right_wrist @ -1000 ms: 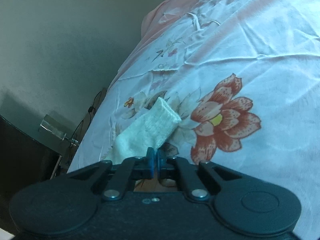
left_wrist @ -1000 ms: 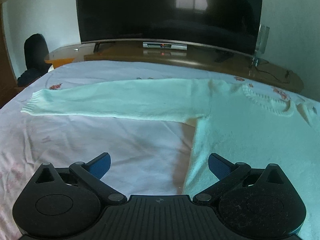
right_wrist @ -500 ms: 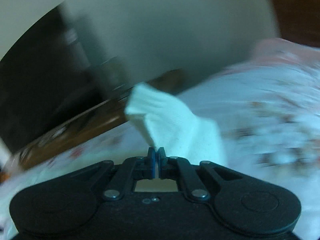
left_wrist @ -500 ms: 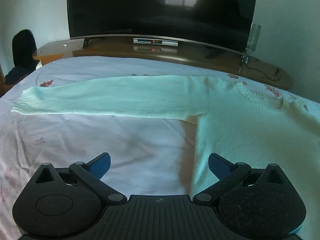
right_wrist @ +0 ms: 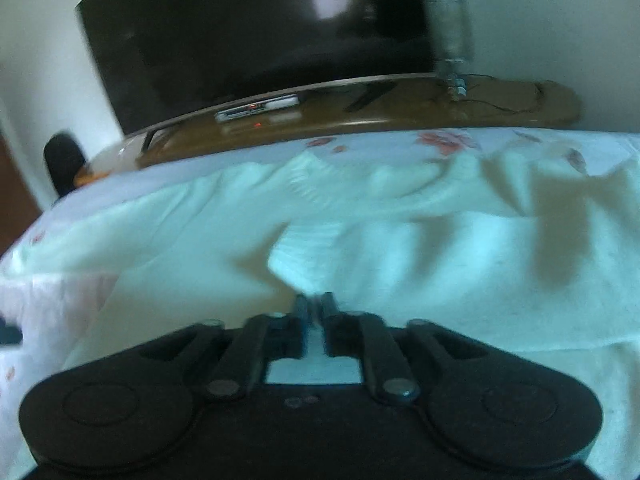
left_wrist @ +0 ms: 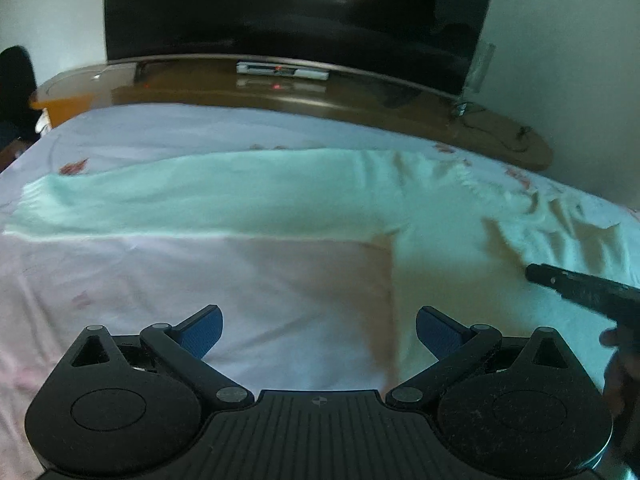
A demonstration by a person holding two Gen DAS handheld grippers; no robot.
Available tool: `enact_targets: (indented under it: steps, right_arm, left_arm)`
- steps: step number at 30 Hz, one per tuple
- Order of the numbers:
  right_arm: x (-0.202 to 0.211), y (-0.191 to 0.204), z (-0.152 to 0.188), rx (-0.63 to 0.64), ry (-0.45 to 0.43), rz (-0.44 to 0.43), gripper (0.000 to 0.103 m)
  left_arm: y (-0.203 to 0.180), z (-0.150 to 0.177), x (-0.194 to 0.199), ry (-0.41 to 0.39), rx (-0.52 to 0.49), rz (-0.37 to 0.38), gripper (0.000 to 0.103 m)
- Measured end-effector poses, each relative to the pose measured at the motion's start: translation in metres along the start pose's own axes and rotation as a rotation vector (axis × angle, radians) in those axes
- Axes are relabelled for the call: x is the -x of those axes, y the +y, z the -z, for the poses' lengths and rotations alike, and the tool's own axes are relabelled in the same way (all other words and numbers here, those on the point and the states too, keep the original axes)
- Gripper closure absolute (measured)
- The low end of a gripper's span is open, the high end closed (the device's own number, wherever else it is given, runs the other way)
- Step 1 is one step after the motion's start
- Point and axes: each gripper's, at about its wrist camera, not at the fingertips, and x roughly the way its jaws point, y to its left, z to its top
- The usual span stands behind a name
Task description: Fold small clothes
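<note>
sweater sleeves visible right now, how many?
2. One sleeve lies stretched out flat to the left across the bedsheet. The other sleeve is folded over the sweater body, its cuff between the opening right gripper jaws.

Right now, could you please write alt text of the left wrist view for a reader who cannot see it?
A pale sweater lies on a bedsheet, one sleeve stretched left. The left gripper, jaws open and empty, hovers near its side edge; the right gripper enters from the right. A television stands behind.
</note>
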Motion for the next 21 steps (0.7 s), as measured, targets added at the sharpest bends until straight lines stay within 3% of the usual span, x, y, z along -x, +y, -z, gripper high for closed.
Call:
enact_targets:
  steps: [4,5,6,7,12,17,19,20,21]
  right_arm:
    - [0.045,-0.004,0.013,-0.007,-0.078,-0.002,0.078]
    - [0.056,-0.01,0.018,-0.017,-0.087,0.022,0.076]
    - [0.066,-0.017,0.023,-0.03,-0.092,0.031,0.076]
    - [0.073,-0.023,0.025,-0.044,-0.096,0.041,0.076]
    - [0.1,-0.054,0.037,-0.12,-0.108,0.117,0.076]
    - [0.115,-0.075,0.047,-0.156,-0.11,0.152,0.075]
    - [0.113,-0.083,0.047,-0.18,-0.114,0.161,0.075]
    - [0.115,-0.088,0.048,-0.197,-0.115,0.165,0.075]
    - [0.116,-0.092,0.049,-0.213,-0.118,0.17,0.075]
  left_arm:
    - [-0.036,-0.01,-0.02,-0.012,0.02,0.105,0.001]
    - [-0.047,-0.012,-0.027,-0.01,0.028,0.143,0.01]
    - [-0.059,-0.014,-0.036,-0.001,0.036,0.176,0.037]
    - [-0.07,-0.016,-0.045,0.018,0.051,0.201,0.046]
    - [-0.115,-0.016,-0.089,0.117,0.195,0.385,0.049]
    - [-0.139,-0.018,-0.115,0.125,0.272,0.398,0.049]
    - [-0.145,-0.022,-0.12,0.129,0.254,0.383,0.091]
    - [-0.146,-0.025,-0.124,0.139,0.239,0.375,0.1]
    - [-0.143,-0.029,-0.124,0.129,0.24,0.39,0.1]
